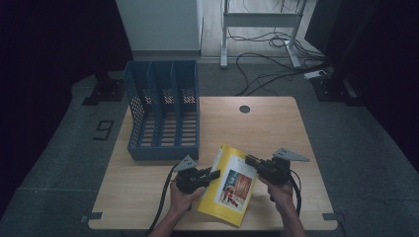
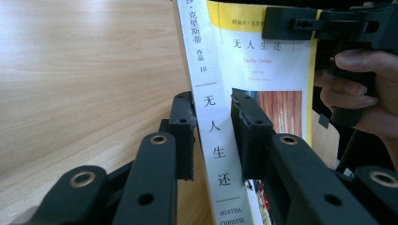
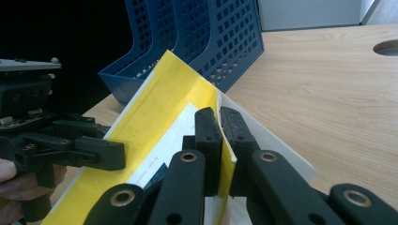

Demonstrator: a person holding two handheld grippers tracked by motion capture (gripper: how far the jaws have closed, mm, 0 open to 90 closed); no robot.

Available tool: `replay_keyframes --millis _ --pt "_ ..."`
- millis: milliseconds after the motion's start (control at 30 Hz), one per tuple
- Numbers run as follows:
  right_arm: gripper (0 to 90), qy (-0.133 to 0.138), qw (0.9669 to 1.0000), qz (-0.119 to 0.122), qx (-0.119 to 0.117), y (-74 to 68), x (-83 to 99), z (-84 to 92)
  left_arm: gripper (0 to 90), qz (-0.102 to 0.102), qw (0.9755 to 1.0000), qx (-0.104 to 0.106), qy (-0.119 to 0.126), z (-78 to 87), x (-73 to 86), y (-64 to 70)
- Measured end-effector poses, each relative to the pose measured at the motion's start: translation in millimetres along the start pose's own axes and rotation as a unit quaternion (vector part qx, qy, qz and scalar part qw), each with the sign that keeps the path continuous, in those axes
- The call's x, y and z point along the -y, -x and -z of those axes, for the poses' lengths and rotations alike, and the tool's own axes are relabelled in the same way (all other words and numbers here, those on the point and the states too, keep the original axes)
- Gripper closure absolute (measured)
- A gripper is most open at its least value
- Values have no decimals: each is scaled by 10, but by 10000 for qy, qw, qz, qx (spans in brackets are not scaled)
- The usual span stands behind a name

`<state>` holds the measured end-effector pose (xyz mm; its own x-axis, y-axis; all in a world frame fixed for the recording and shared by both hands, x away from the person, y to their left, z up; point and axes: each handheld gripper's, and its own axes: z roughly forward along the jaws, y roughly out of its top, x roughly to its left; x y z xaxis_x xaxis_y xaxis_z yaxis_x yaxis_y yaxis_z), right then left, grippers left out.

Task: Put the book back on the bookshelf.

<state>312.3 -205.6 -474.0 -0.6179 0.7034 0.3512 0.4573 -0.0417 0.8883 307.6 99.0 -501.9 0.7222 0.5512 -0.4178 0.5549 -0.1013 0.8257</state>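
A paperback book (image 1: 232, 185) with a yellow and white cover and a picture on its front lies tilted near the table's front edge, between my two grippers. My left gripper (image 1: 213, 175) comes in from the book's left. In the left gripper view it (image 2: 213, 136) is shut on the white spine (image 2: 206, 101), one jaw on each side. My right gripper (image 1: 248, 159) is at the book's upper right corner. In the right gripper view it (image 3: 219, 136) is shut on the edge of the yellow front cover (image 3: 155, 117), which stands slightly off the white pages (image 3: 281, 145).
A blue three-slot file organiser (image 1: 163, 113) stands at the back left of the wooden table (image 1: 276, 133), close behind the book (image 3: 211, 42). A round cable hole (image 1: 244, 109) sits near the far edge. Cables and a desk frame lie on the floor beyond.
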Motion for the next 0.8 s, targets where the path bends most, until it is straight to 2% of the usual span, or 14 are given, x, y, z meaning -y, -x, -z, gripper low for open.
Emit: replay_keyframes --millis 100,233,500,567,633,667,700,767,800 --pt "863 0 9999 7 -110 3 5 -8 703 150 9998 125 -28 -24 10 -37" --pt "864 -9 9995 181 -277 -31 20 -44 709 200 9997 154 -8 -22 5 -43" --pt "834 69 9993 283 -241 -35 25 -34 743 200 9996 148 143 11 1 -4" --pt "668 21 9996 258 64 -22 37 -29 751 164 9993 113 305 57 -14 17" --pt "536 -174 9992 159 310 -3 59 -45 757 171 9991 74 386 94 -27 17" --pt "536 -174 9992 159 310 -3 59 -45 759 171 9991 74 386 94 -27 17" --pt "475 -349 9977 -137 571 19 92 -70 759 163 9990 -3 411 117 -29 11" --pt "463 -391 9970 -189 644 19 103 -76 759 179 9989 -35 426 125 -26 6" --pt "398 -512 9949 -321 805 16 134 -100 759 230 9986 -62 464 134 -17 -10"
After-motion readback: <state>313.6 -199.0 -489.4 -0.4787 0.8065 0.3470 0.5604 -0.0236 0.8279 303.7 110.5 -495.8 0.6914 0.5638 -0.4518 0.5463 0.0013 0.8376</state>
